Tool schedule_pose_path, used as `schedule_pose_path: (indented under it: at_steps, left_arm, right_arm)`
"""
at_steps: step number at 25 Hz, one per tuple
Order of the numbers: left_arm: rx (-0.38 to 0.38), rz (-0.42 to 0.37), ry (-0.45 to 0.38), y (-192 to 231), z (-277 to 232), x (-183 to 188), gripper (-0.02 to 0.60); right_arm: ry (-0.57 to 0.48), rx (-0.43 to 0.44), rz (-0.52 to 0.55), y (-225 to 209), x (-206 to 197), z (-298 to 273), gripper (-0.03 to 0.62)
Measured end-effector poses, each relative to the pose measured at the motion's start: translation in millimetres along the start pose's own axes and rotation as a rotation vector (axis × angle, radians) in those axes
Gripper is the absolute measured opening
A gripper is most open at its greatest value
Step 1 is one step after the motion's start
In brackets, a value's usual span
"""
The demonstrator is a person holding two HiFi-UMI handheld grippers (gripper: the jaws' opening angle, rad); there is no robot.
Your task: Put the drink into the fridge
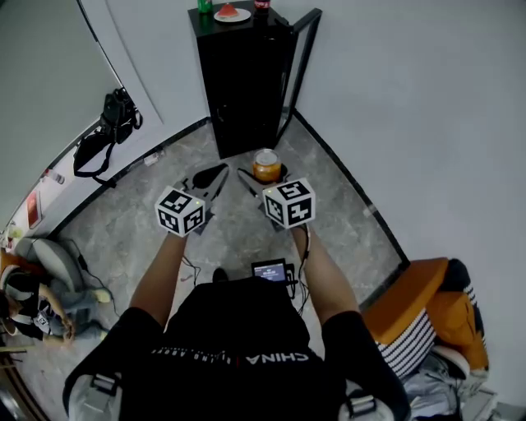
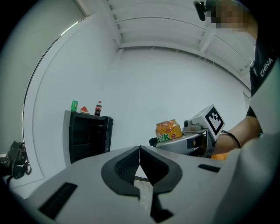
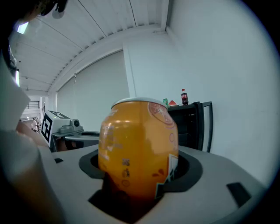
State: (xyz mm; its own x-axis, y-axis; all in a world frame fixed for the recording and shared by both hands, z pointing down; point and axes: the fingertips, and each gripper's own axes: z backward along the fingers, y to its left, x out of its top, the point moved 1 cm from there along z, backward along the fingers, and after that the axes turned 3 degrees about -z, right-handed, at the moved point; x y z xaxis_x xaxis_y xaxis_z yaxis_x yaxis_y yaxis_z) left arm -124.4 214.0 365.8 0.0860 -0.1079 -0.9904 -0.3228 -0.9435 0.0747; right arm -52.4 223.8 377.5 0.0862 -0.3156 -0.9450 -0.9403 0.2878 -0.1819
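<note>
Orange drink can (image 3: 138, 148) is held upright in the right gripper (image 1: 265, 179), whose jaws stand wide apart and are pressed on the can's sides, the body seated in the curved hollows of the pads. The left gripper (image 2: 140, 151) is closed with its tips touching, and nothing is carried in it. Both are held out side by side above the marble floor (image 1: 246, 238), the can well short of its goal.

A black fridge (image 1: 246, 90) is seen ahead in the corner of the room, its door (image 1: 300, 66) swung open on the right. Along its top a green can (image 1: 205, 6) stands at the left edge, a plate (image 1: 232, 14) with a red slice is set in the middle, and a cola bottle (image 1: 262, 4) stands toward the right edge. Shelves are visible inside from the left gripper view, but what they hold cannot be made out.

The step in hand is judged to be the carry toward the open fridge. It would be done best with the can held level and the clamp left unchanged until the base rests flat on a shelf. The opening should be approached squarely and to the left of the door, so that the door edge is not struck. The free left gripper could be used to steady the door if it drifts.
</note>
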Motion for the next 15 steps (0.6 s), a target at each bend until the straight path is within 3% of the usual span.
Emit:
schedule_pose_path:
  at_steps: [15]
  left_arm:
    - [-0.015,-0.005,0.022,-6.9,-5.0,-10.7,0.012]
  right_arm:
    - [0.009,0.001,-0.028,-8.7,-8.0,8.5,0.347]
